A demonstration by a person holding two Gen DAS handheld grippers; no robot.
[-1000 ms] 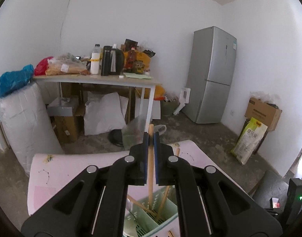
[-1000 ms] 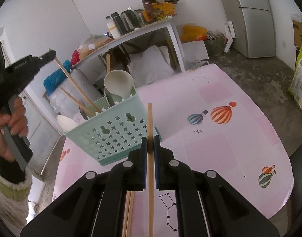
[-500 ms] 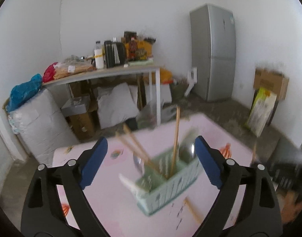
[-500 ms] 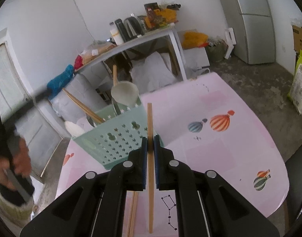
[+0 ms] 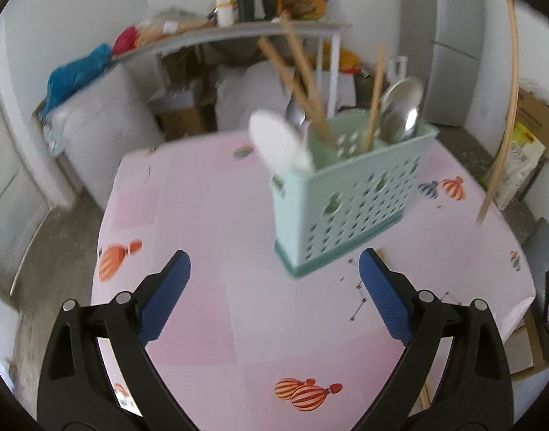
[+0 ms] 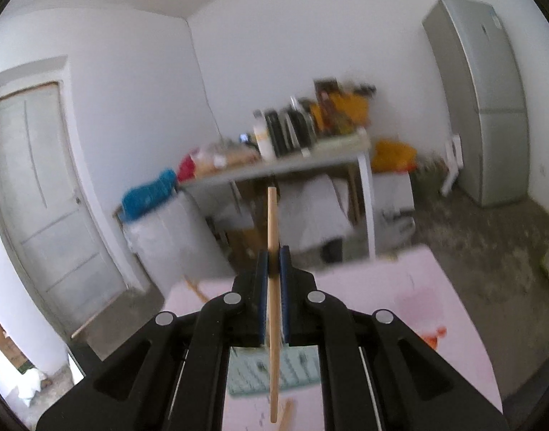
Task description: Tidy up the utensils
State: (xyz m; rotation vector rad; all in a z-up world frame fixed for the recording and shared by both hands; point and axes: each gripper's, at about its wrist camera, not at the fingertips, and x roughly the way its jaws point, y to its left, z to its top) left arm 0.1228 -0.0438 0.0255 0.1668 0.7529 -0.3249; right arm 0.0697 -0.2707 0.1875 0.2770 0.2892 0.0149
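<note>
1. In the left wrist view, the left gripper [image 5: 274, 280] stands with its jaws spread wide and nothing between them, above the pink table [image 5: 209, 215].
2. Just beyond it on the table stands the mint utensil basket [image 5: 349, 197]. It holds three wooden chopsticks [image 5: 303, 82], metal spoons [image 5: 400, 111] and a white spoon [image 5: 278, 143].
3. Only this view shows the basket's contents. Right of the basket, a long chopstick [image 5: 504, 107] hangs in the air.
4. In the right wrist view, the right gripper [image 6: 273, 269] is clamped on that upright chopstick [image 6: 273, 222].
5. There the basket [image 6: 296, 373] shows only as a blurred strip below the gripper.
6. Behind the basket stand a cluttered side table [image 6: 296, 165] and a grey fridge [image 6: 482, 107].
</note>
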